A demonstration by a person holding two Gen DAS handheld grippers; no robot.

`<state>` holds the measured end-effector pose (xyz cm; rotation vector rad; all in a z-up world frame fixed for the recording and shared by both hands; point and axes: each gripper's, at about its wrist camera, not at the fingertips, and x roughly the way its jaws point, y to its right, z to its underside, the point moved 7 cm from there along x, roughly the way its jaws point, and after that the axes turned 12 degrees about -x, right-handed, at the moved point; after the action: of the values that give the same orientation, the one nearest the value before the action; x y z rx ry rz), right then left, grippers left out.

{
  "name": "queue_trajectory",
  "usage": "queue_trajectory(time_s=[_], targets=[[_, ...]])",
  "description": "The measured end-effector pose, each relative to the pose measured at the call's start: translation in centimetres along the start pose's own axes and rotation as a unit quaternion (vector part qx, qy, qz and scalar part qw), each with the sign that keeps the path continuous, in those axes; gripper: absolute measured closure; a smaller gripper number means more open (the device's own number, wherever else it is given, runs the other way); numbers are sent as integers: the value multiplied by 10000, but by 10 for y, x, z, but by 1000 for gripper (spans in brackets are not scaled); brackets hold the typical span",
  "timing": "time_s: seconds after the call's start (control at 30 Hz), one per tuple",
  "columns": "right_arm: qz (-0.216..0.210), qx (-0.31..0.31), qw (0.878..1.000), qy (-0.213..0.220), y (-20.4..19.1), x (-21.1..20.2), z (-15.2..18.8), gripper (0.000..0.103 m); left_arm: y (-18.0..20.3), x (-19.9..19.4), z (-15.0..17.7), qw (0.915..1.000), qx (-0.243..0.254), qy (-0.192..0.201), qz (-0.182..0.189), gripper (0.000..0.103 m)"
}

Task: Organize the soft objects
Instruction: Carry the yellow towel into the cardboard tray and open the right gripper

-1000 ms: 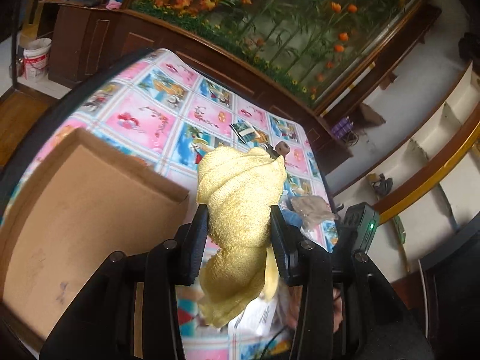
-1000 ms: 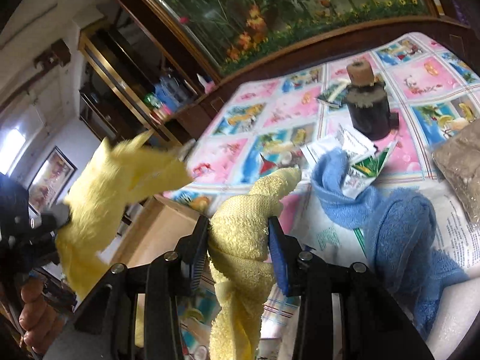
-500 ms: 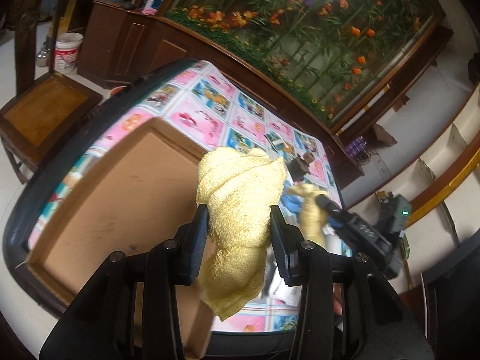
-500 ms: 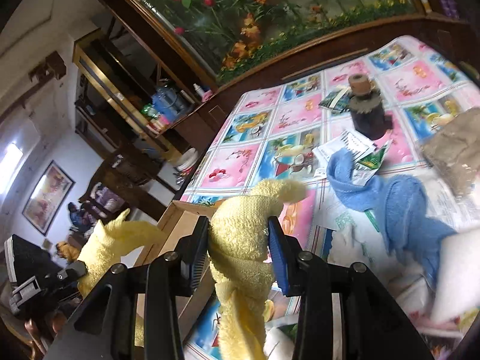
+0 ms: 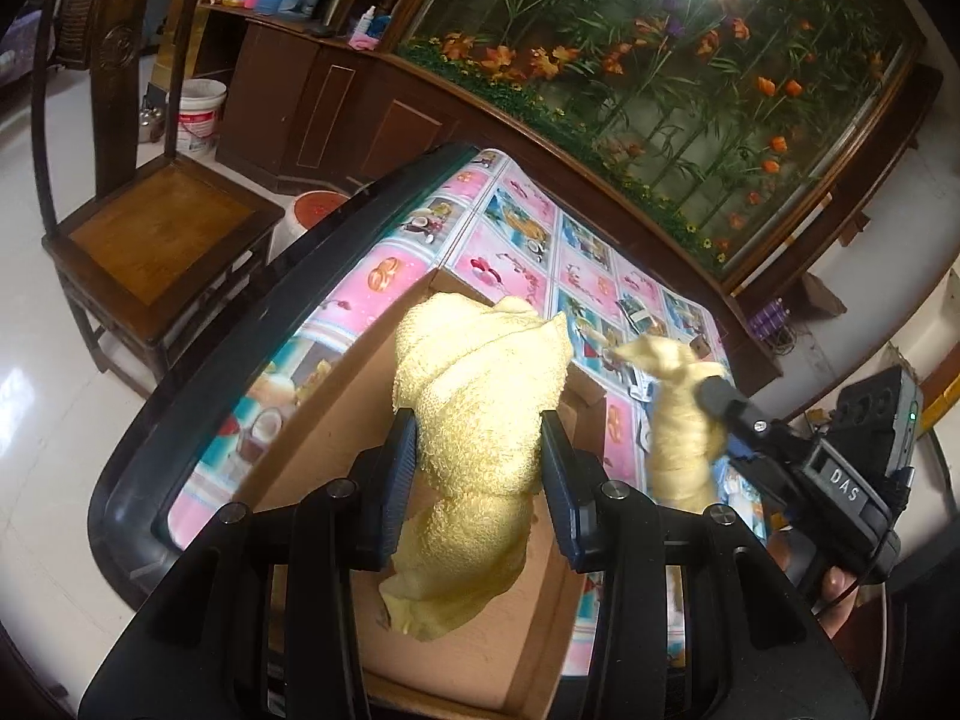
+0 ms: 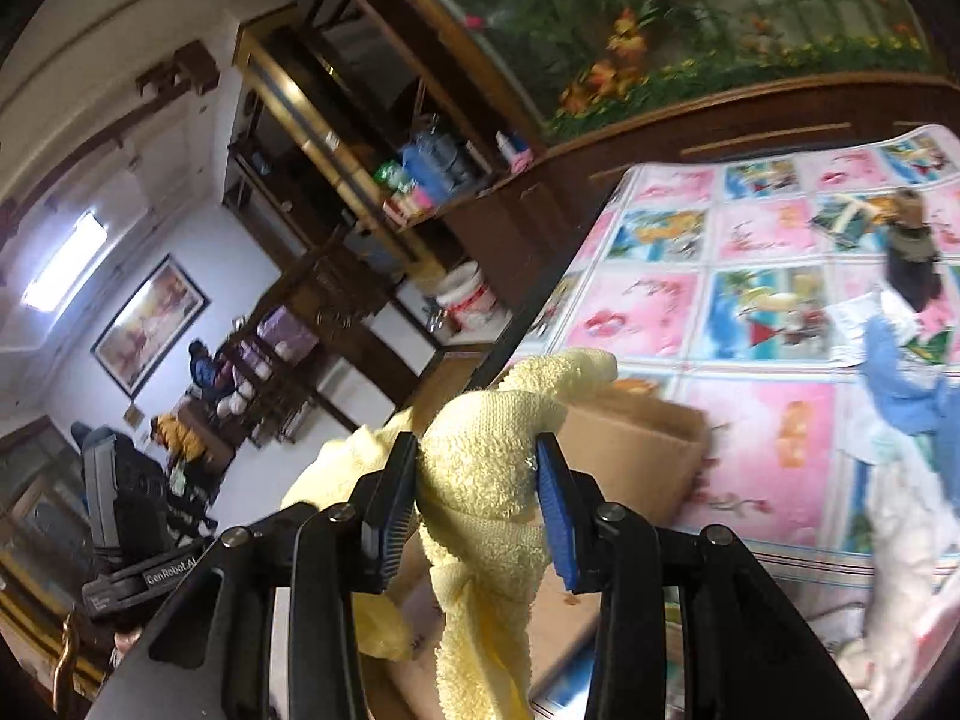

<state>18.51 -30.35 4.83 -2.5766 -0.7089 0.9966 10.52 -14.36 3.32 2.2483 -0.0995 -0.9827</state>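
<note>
Now both grippers have swung from the patterned tablecloth [image 5: 528, 228] to above the open cardboard box [image 5: 336, 420]. Left gripper [image 5: 477, 468] and right gripper [image 6: 477, 501] each clamp a yellow towel [image 5: 480, 396], seemingly ready to drop in.

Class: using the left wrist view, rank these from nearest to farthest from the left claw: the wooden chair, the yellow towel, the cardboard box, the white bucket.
1. Yellow towel, clamped in the left claw.
2. Cardboard box, directly beneath.
3. Wooden chair, on the floor, left.
4. White bucket, behind the chair.
</note>
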Motion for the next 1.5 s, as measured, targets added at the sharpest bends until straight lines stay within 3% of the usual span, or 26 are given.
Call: queue_trajectory(time_s=[0.23,0.47,0.6,0.8,0.9,0.97,1.03,1.13,1.23,1.4,1.5], targets=[[-96,-50,9999,-134,-5,41,-3,65,2,42,-11,9991,281,-248,-192,64],[529,-92,9980,-345,24,77,4,65,11,98,-12,9944,737,-561,-508,64],[708,45,9955,-634,43,97,23,64,-2,130,-10,9882,847,-796,-997,63],[681,206,9941,-813,53,106,35,62,-10,135,-8,9894,718,-892,-895,58],[626,197,9949,-767,48,102,34,53,-12,131,-9,9918,482,-918,-753,58],[540,239,9965,-599,46,95,30,37,-11,123,-11,9944,234,-893,-517,49],[393,329,9982,-302,45,83,24,29,-10,110,-10,9967,-108,-801,-10,32],[219,309,9993,-31,41,67,19,24,-11,97,-8,9975,-362,-587,168,25],[-143,502,9986,-63,36,53,22,24,-11,86,-2,9987,-319,-367,-161,25],[-449,651,9967,183,29,7,32,23,9,53,18,9948,413,636,-684,25],[-651,776,9947,187,29,-18,44,23,26,48,38,9936,714,627,-614,25]])
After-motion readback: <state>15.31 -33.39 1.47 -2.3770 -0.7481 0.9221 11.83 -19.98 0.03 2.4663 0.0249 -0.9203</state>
